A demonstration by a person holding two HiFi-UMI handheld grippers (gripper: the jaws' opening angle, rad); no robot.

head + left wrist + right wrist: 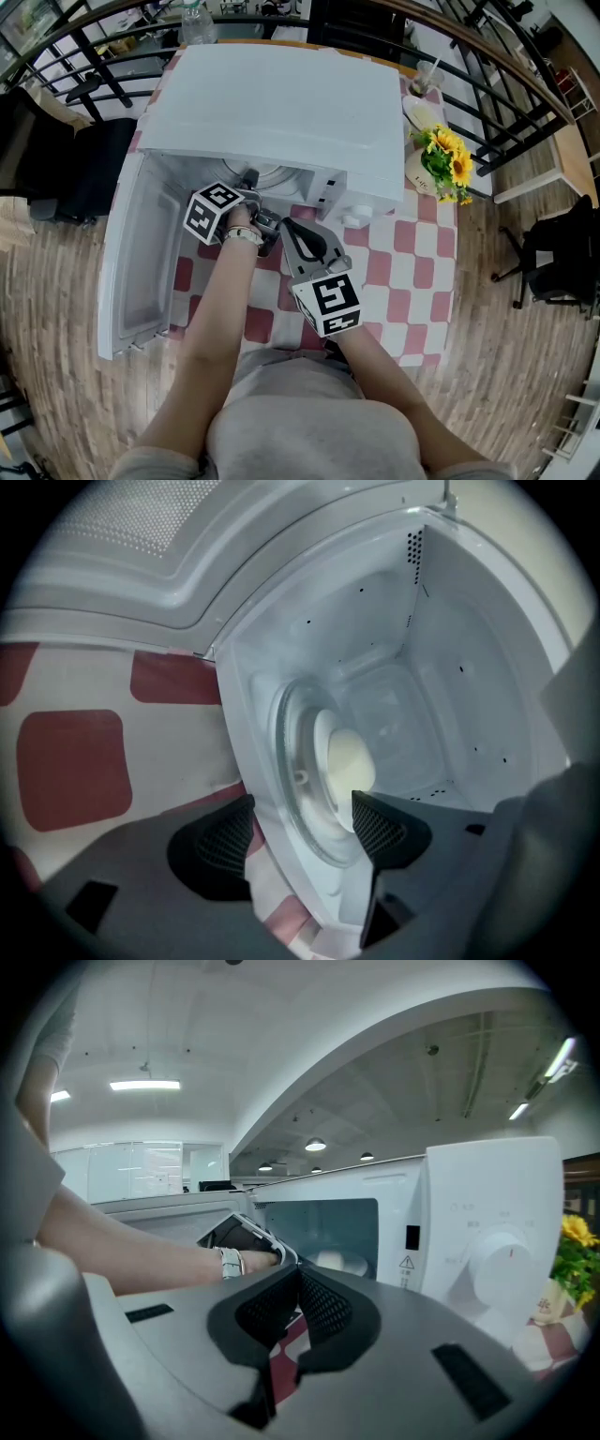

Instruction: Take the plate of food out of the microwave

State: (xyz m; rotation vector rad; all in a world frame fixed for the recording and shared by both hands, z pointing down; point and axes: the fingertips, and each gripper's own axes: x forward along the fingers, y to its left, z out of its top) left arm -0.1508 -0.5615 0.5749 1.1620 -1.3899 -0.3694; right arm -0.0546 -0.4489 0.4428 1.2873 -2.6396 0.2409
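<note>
While your left gripper [302, 832] stands wide at the mouth of the microwave [281, 103], nothing between its pads, the plate [322, 738] with its pale food [352, 757] sits on the glass turntable [289, 761] in the middle of the cavity. Reach in, slide one jaw under the near rim and the other over it, close firmly, and keep the plate level coming out. Your right gripper [298, 1302] hangs outside near the front, jaws together, empty. Only a warning triangle [406, 1262] shows on the control panel; the print around it is too small to read.
</note>
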